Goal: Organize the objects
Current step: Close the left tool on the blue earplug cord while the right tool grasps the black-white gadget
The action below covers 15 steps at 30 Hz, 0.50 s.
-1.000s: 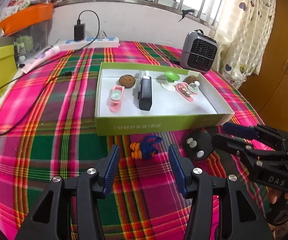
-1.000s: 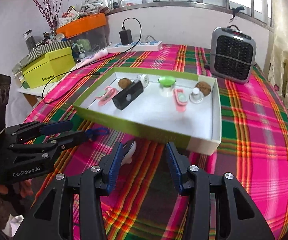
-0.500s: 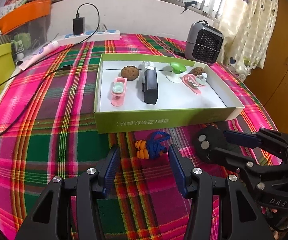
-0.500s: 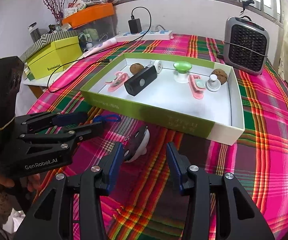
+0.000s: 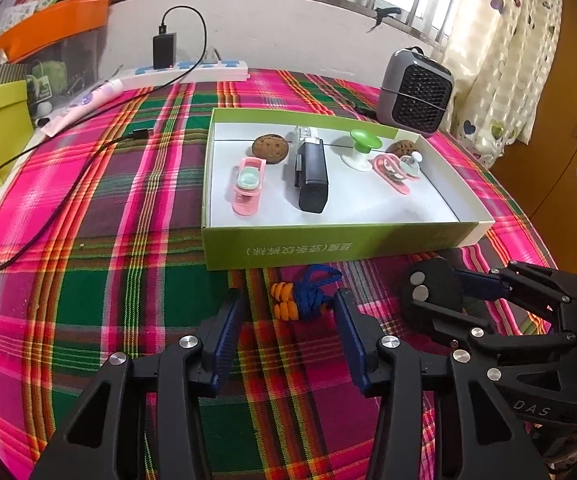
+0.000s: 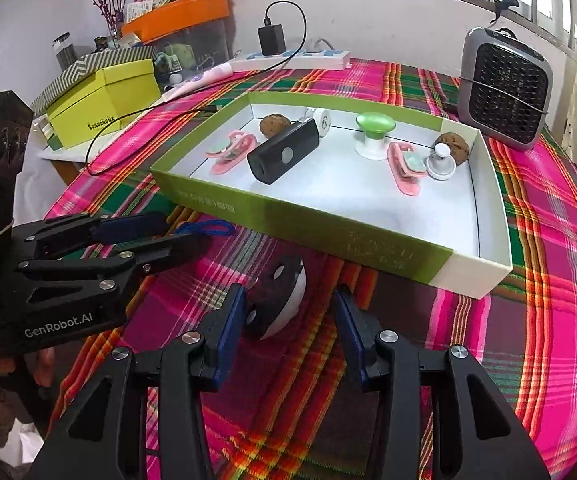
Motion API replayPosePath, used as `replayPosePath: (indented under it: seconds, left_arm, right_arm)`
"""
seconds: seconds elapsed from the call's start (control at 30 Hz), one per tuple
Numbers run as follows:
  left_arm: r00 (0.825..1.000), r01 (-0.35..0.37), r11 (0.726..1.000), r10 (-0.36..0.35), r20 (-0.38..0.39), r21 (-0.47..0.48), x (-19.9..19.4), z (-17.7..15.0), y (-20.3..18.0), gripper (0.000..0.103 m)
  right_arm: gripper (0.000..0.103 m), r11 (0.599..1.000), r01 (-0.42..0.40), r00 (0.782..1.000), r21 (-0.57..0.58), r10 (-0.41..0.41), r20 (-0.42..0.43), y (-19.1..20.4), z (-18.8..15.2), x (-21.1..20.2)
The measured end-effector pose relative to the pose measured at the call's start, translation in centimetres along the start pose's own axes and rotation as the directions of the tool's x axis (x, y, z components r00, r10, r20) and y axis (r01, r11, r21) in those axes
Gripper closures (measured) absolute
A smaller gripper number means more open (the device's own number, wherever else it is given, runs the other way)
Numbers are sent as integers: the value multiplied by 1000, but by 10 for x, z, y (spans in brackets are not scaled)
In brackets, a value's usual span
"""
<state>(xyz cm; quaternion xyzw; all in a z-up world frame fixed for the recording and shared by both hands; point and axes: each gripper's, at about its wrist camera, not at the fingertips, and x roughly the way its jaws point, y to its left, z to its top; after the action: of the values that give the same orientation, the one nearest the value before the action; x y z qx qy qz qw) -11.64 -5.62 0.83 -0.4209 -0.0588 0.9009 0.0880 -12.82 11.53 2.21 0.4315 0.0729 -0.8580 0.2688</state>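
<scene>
Pick-up step. Left gripper (image 5: 288, 320) closing, blue cord (image 5: 308, 300) between fingers, not pinched yet. Right gripper (image 6: 288, 320) half open, empty, puck (image 6: 278, 300) against left finger. Next: pinch, lift into box (image 5: 328, 246).

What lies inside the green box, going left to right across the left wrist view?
Pink clip → brown ball → black case → green knob on its white base → second pink clip. The small white knob and second brown ball overlap that clip, so they are left out.
</scene>
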Motion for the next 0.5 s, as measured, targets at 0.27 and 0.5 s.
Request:
replayPosePath:
  seconds: [0.27, 0.5]
  left_arm:
    - [1000, -10, 1000, 10, 1, -4, 1, 1, 2, 73]
    - [1000, -4, 1000, 4, 2, -12, 1, 2, 4, 78]
  right_arm:
    - [58, 1000, 14, 1000, -11, -14, 1, 2, 1, 2]
    - [64, 1000, 14, 1000, -21, -14, 4, 4, 1, 2]
